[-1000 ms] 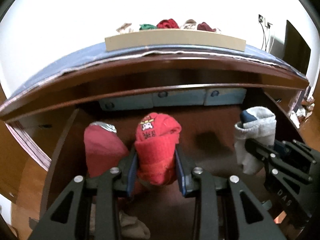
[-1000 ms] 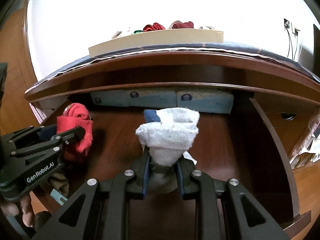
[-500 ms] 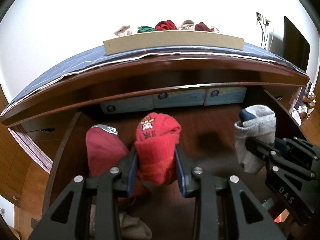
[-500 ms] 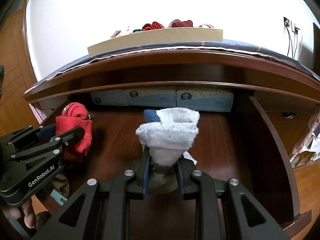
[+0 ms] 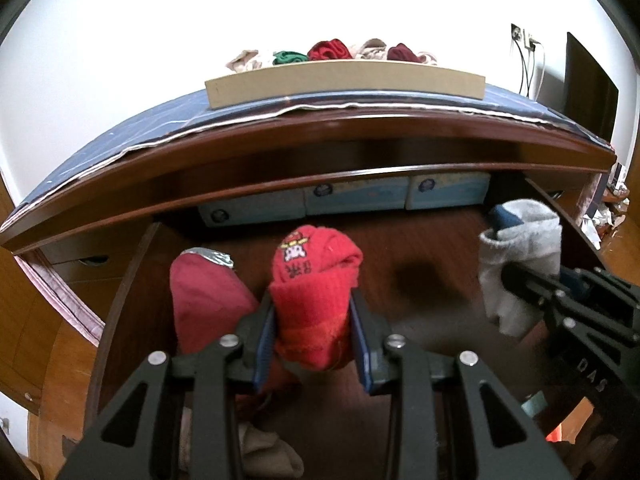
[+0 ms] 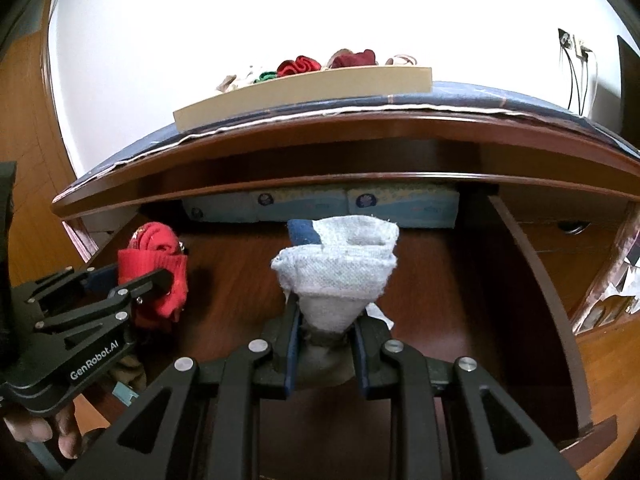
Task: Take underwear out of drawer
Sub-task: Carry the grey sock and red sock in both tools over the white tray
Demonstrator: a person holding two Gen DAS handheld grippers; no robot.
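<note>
My left gripper [image 5: 314, 334] is shut on a rolled red knit bundle [image 5: 316, 280] with a small pixel emblem, held above the open dark wooden drawer [image 5: 120, 300]. My right gripper [image 6: 325, 344] is shut on a rolled grey bundle with a blue patch [image 6: 340, 264], also lifted over the drawer. Each gripper shows in the other view: the right gripper [image 5: 520, 280] at the right with the grey bundle [image 5: 520, 248], the left gripper [image 6: 144, 280] at the left with the red bundle [image 6: 156, 256]. A dark red roll [image 5: 208, 304] lies in the drawer's left part.
Pale blue boxes [image 5: 356, 196] line the drawer's back. On the dresser top, a flat cardboard tray [image 5: 344, 76] carries several rolled garments on a blue cloth [image 5: 120, 140]. A beige bundle [image 5: 264, 452] lies near the drawer front. A person's fingers [image 6: 60, 436] hold the left gripper.
Both grippers, still shut on their bundles, have risen slightly, so the dresser top and tray sit a little lower in both views.
</note>
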